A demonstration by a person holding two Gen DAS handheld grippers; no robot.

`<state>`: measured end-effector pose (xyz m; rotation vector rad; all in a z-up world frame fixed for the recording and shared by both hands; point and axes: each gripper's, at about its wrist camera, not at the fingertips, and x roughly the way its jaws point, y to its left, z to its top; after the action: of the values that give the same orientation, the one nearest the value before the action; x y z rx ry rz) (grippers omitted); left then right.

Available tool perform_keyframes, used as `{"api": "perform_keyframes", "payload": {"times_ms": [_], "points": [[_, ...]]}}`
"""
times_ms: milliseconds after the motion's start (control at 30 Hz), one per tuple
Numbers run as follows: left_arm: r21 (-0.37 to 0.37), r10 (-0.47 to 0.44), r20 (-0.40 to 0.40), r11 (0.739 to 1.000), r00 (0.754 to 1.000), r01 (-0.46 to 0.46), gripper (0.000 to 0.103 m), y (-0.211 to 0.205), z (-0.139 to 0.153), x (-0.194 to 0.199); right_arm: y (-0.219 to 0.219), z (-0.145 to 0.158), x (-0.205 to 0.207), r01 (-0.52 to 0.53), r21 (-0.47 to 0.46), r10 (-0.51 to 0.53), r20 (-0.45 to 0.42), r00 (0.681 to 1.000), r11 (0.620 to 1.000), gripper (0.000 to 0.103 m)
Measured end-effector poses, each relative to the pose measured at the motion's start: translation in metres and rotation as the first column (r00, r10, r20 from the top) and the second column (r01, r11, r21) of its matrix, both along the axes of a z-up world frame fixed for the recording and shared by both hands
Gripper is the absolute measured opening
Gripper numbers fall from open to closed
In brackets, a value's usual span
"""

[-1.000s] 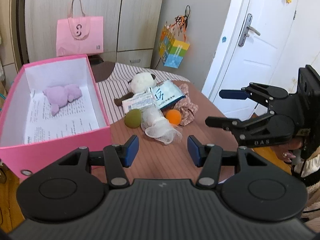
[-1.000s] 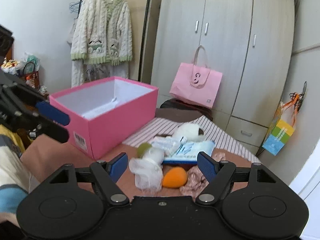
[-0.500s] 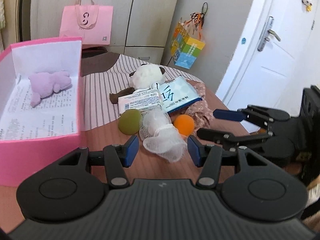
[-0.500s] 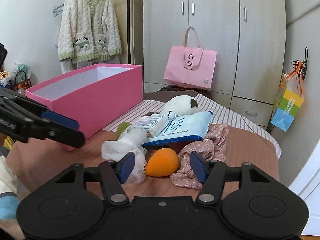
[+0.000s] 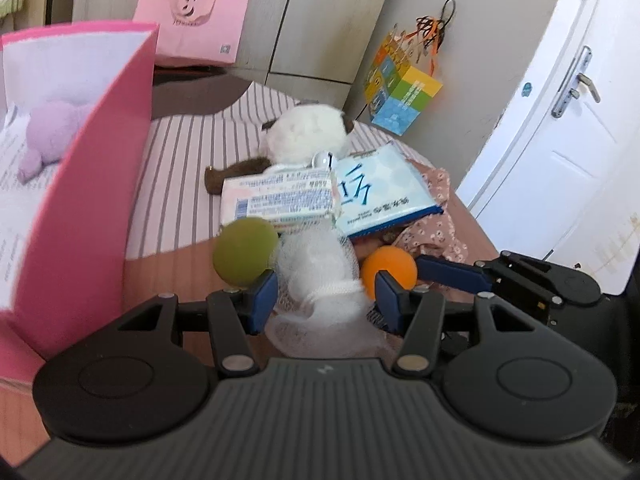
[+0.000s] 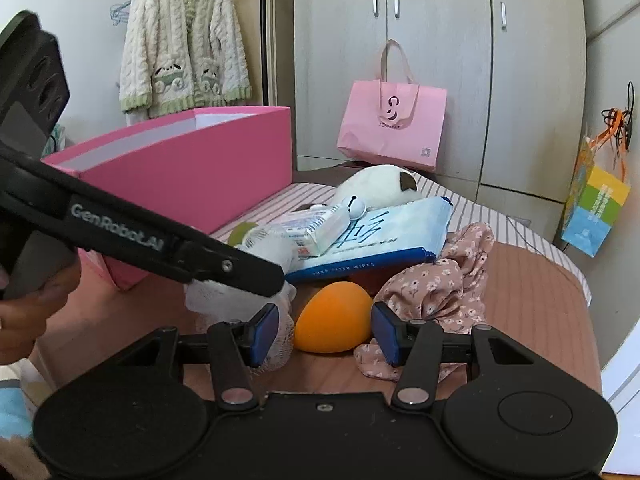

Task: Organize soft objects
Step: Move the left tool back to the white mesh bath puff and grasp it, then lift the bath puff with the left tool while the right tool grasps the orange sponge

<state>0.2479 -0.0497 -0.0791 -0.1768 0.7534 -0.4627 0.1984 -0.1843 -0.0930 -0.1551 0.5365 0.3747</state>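
Note:
A pile of soft things lies on the table. My left gripper (image 5: 326, 300) is open and low over it, with the white mesh puff (image 5: 320, 272) between its jaws and a green sponge ball (image 5: 245, 256) just outside the left finger. My right gripper (image 6: 326, 334) straddles the orange egg-shaped sponge (image 6: 334, 318). Its jaws are closing and a gap still shows at the left pad. Behind lie a tissue pack (image 5: 280, 200), a blue wipes pack (image 5: 380, 192), a white plush (image 5: 308, 132) and a floral cloth (image 6: 440, 280). A purple plush (image 5: 52, 132) lies in the pink box (image 5: 80, 216).
The pink box stands at the left, close beside the pile, with its wall high next to my left gripper. A striped cloth (image 5: 180, 168) covers the far part of the table. The table's right edge runs near a white door (image 5: 560, 140). A pink bag (image 6: 390, 128) leans on the wardrobe.
Both grippers have come down and forward to the pile. The left now has the mesh puff between its fingers. The right's jaws have narrowed around the orange sponge.

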Motion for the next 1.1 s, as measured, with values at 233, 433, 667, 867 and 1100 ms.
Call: {"api": "perform_keyframes", "payload": {"times_ms": [233, 433, 667, 867, 1100], "points": [[-0.053, 0.063, -0.016, 0.997, 0.998, -0.064, 0.053, 0.0, -0.019, -0.001, 0.008, -0.007, 0.0, 0.017, -0.078, -0.016, 0.017, 1.0, 0.997, 0.057], [-0.017, 0.101, 0.013, 0.995, 0.995, -0.101, 0.055, -0.009, -0.022, -0.007, 0.021, -0.012, -0.005, 0.036, -0.179, -0.025, 0.063, 0.998, 0.983, 0.059], [-0.026, 0.128, 0.049, 0.992, 0.991, -0.127, 0.038, -0.007, -0.026, -0.014, 0.022, -0.012, -0.011, 0.054, -0.182, -0.037, 0.092, 0.995, 0.982, 0.053], [0.012, 0.131, 0.109, 0.991, 0.985, -0.133, 0.033, -0.014, -0.026, -0.025, 0.031, -0.013, -0.019, 0.048, -0.213, -0.021, 0.125, 0.992, 0.976, 0.049], [-0.013, 0.128, 0.115, 0.992, 0.985, -0.127, 0.033, 0.002, -0.022, -0.044, 0.037, -0.01, -0.032, 0.059, -0.19, -0.033, 0.138, 0.99, 0.98, 0.049]]}}
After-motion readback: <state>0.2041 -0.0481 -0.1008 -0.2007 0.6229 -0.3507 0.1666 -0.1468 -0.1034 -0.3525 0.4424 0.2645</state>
